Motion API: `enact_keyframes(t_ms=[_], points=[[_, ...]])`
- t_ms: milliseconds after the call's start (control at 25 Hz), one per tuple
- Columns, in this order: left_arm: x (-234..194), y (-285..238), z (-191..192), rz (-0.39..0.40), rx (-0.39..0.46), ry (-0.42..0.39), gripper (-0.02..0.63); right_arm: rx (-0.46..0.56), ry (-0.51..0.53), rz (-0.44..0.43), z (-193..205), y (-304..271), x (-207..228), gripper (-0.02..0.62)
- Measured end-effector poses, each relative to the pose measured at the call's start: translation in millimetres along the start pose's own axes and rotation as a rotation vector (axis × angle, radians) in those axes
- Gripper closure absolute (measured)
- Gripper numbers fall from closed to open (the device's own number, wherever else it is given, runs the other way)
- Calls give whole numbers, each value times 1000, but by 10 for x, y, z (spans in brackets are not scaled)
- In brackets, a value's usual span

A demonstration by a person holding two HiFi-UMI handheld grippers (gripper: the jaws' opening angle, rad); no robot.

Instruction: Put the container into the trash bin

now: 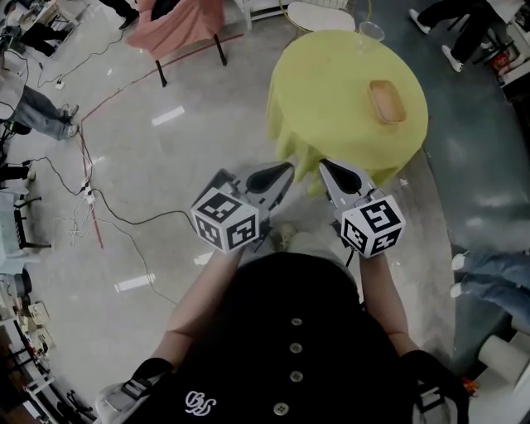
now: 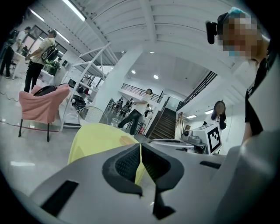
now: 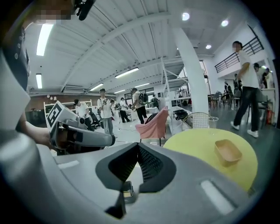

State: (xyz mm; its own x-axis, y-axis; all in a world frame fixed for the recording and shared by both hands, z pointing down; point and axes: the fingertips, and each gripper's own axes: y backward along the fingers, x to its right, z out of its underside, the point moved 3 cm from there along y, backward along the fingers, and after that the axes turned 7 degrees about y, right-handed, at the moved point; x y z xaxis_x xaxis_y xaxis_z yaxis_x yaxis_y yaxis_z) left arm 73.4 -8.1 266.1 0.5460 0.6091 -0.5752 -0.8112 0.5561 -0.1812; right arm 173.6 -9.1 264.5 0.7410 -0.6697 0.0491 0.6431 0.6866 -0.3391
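A shallow tan container (image 1: 387, 101) lies on the round table with a yellow cloth (image 1: 331, 91), toward its far right side. The right gripper view shows the container (image 3: 228, 152) ahead and to the right of the jaws. Both grippers are held close to the person's body, short of the table's near edge and well away from the container. My left gripper (image 1: 286, 168) is shut with nothing in it, its pads meeting at the tips (image 2: 140, 146). Beside it, my right gripper (image 1: 325, 166) is also shut and empty (image 3: 138, 146).
A white wire basket (image 3: 195, 119) and a clear cup (image 1: 372, 31) stand beyond the table. A chair draped in pink cloth (image 1: 178, 25) stands at the far left. Cables (image 1: 91, 199) run over the floor on the left. People stand around the room's edges.
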Motion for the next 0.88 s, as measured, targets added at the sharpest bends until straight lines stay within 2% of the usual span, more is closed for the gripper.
enact_keyframes(t_ms=[120,880], points=[[-8,-23,34,-2,-10,7,586,7,-24,10,10,24,19,592],[-33,-104,135,-8,-31,32,586,-42,27,-49,93,-37,-11,592]])
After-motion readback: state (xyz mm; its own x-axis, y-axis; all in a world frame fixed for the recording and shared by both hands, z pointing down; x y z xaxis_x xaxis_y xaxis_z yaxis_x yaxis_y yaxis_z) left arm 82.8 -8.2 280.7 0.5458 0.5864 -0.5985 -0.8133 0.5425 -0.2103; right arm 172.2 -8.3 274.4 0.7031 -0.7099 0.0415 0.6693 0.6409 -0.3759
